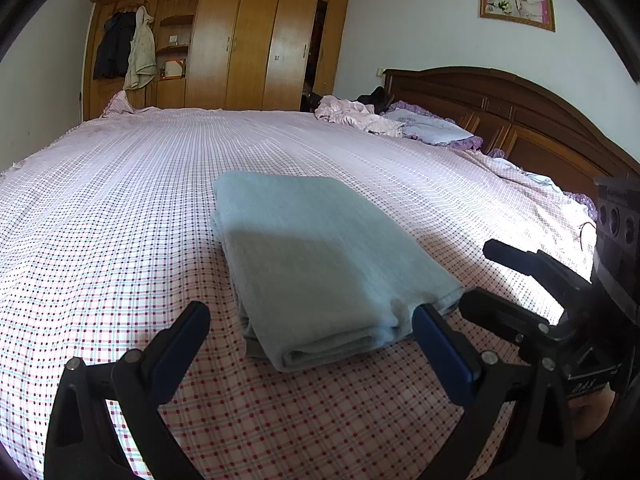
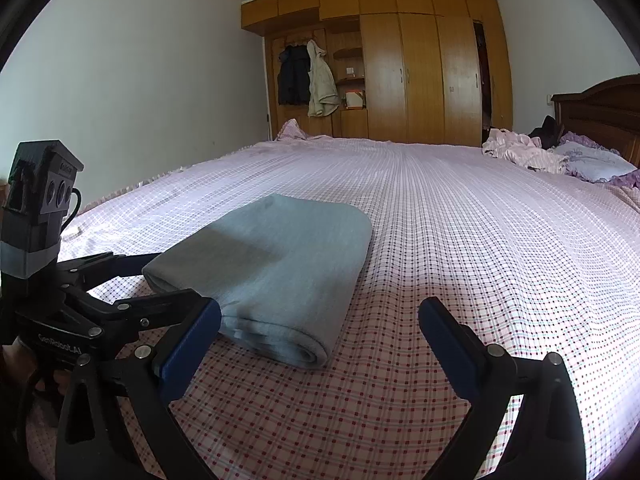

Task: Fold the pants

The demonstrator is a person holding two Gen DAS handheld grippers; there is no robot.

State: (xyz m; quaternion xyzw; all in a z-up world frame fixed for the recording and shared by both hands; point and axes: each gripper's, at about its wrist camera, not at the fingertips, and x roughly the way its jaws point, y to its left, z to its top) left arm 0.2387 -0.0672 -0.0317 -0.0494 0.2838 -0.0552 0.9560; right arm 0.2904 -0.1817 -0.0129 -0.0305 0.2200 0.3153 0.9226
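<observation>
Left wrist view: The left tool has its two blue-padded fingers spread wide apart and grips nothing. The pants, light blue-grey, lie folded into a compact rectangular stack on the bed, which is covered in a pink checked sheet. The near folded edge of the pants sits between the fingers, just ahead of them; whether the right-side pad touches the cloth cannot be told. The right tool enters from the right edge, its black fingers parted, with the nearer fingertip just beside the near right corner of the pants. A wooden wardrobe stands beyond the bed, and a pillow lies near the dark headboard.

Right wrist view: The right tool has its fingers wide apart and empty. The folded pants lie on the bed, ahead and left of centre, with the left-side pad just beside their near corner. The left tool comes in from the left, its fingers parted either side of the near left end of the stack. The wardrobe stands against the far wall.
</observation>
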